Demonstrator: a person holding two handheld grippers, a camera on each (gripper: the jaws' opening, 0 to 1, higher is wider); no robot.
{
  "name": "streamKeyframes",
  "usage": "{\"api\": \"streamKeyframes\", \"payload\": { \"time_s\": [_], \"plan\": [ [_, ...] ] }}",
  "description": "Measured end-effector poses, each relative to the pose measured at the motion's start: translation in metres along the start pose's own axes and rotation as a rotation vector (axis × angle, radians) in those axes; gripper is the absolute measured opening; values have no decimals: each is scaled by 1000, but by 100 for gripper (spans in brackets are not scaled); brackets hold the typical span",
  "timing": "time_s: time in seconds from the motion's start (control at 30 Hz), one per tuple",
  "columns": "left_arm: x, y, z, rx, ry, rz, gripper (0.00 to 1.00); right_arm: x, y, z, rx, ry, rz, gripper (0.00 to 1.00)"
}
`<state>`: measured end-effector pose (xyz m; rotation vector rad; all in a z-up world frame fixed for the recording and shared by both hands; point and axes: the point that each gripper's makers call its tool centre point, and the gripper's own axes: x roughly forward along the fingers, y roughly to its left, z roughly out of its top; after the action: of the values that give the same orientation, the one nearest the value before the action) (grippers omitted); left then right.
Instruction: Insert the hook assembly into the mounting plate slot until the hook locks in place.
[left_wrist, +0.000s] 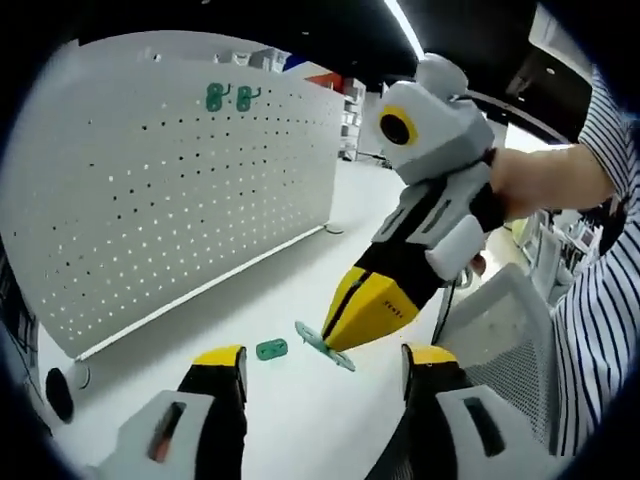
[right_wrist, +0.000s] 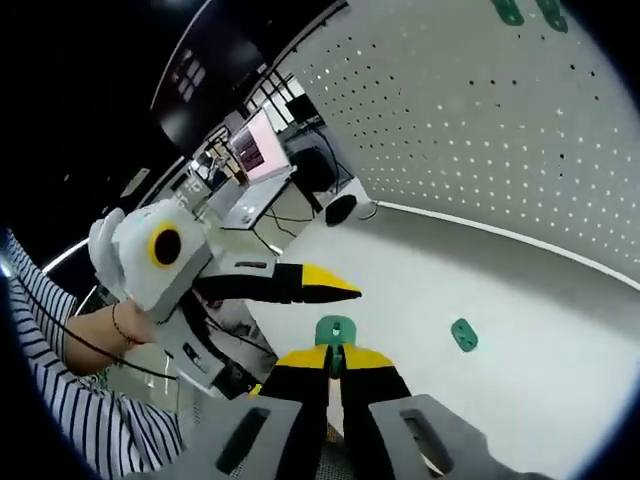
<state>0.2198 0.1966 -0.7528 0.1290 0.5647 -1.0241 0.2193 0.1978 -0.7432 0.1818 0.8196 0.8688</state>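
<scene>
A white pegboard stands upright on the white table, with two green hooks mounted near its top. In the left gripper view my left gripper is open, its yellow-tipped jaws wide apart above the table. My right gripper reaches in from the right, shut on a green hook piece. A small green part lies on the table beside it. In the right gripper view my right gripper pinches the green hook piece. The left gripper hovers to its left, the small green part to its right.
The pegboard with its green hooks runs along the table's far side. A black round object sits by the board's end. A grey mesh chair and a person's striped sleeve are at the right. Desks with monitors stand behind.
</scene>
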Motion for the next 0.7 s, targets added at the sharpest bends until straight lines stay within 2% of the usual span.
{"api": "streamKeyframes", "payload": {
  "time_s": [0.23, 0.33, 0.4, 0.6, 0.7],
  "plan": [
    [-13, 3, 20, -138, -105, -22, 82, -12, -3, 25, -110, -137, -56, 0],
    [-18, 2, 31, -143, -147, -26, 91, -18, -3, 38, -142, -220, -80, 0],
    [-20, 1, 36, -154, -170, -30, 93, -23, -5, 47, -166, -279, -119, 0],
    [-28, 5, 53, -226, -245, -25, 98, -29, -7, 63, -185, -401, -190, 0],
    [-31, 6, 56, -242, -262, -20, 100, -32, -6, 70, -214, -454, -234, 0]
  ]
}}
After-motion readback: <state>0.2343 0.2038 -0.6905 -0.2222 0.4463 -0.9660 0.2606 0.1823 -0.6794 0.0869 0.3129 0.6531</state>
